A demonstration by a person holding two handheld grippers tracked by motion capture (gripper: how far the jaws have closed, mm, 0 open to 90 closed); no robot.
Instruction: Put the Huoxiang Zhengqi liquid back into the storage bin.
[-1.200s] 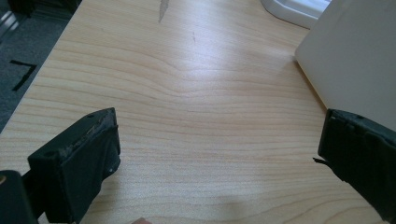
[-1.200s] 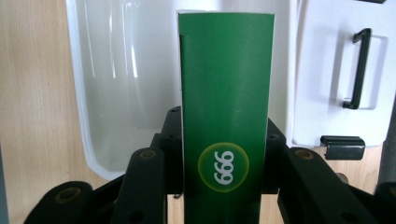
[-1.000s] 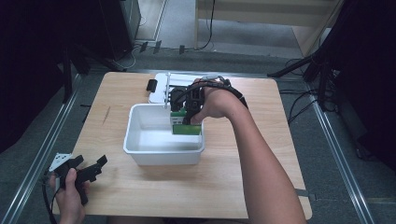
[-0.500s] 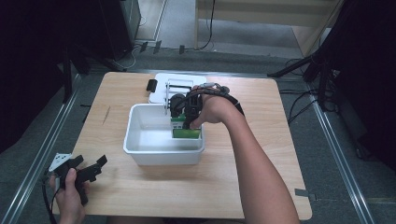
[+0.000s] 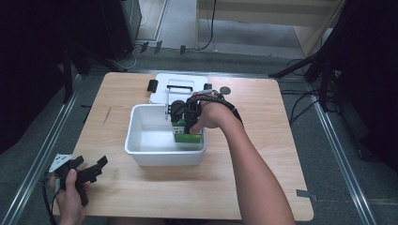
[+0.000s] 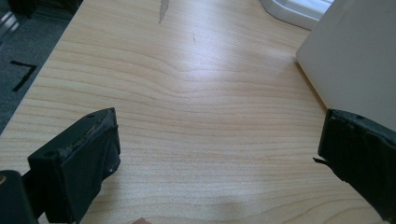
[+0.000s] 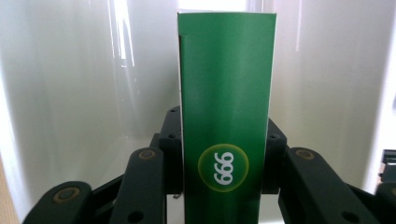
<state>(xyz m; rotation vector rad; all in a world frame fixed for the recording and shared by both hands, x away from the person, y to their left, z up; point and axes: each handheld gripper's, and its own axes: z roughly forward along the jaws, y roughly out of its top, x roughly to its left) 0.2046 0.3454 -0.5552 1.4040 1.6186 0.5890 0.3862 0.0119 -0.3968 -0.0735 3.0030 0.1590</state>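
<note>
A green box [image 5: 188,137] with a white "999" roundel [image 7: 226,116] stands upright between the jaws of my right gripper [image 5: 186,125] [image 7: 225,154], which is shut on its sides. The box hangs low inside the white bin [image 5: 141,151], near its right end; whether it touches the floor I cannot tell. The bin's white walls [image 7: 70,84] surround the box. My left gripper [image 5: 91,169] [image 6: 219,140] rests at the table's near left corner, open, with bare wood between its jaws.
A white lid [image 5: 178,89] with a black handle lies behind the bin, with a small black item [image 5: 152,85] at its left and a grey disc [image 5: 225,89] at its right. The bin's outer wall [image 6: 355,60] is close to my left gripper's right jaw.
My right hand has sunk with the green box, deeper into the bin. The left gripper has stayed where it was.
</note>
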